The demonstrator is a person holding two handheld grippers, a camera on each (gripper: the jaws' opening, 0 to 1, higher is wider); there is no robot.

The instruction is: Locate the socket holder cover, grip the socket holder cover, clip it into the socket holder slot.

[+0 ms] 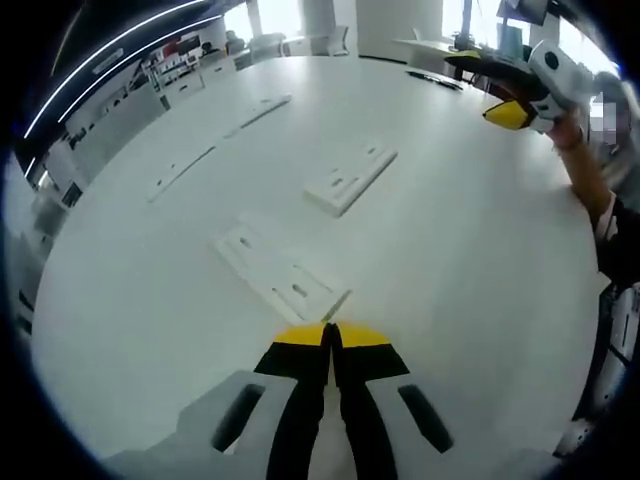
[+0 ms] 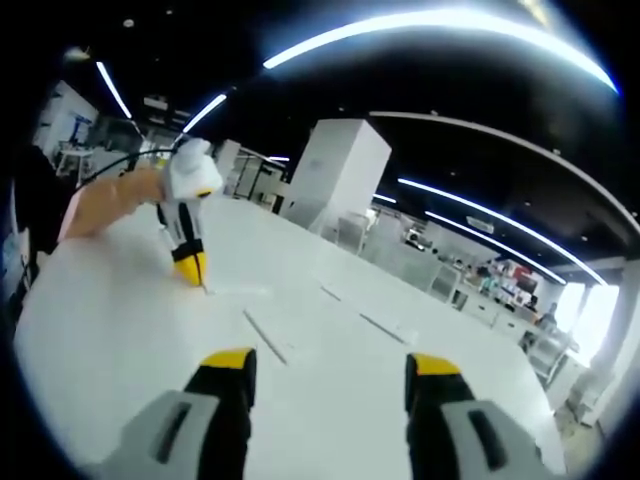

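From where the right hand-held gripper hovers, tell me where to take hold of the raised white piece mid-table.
Probably grip the raised white piece across its narrow width at the middle, coming from above: it lies flat and long, and both long edges stand exposed.

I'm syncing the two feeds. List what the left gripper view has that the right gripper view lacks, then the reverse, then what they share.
Left gripper view: the left hand-held gripper, jaws shut on a flat white cover at its corner, and a thicker white holder beyond. Right gripper view: the right hand-held gripper with open jaws, a white pillar, ceiling light strips. Both: the white table and thin white strips.
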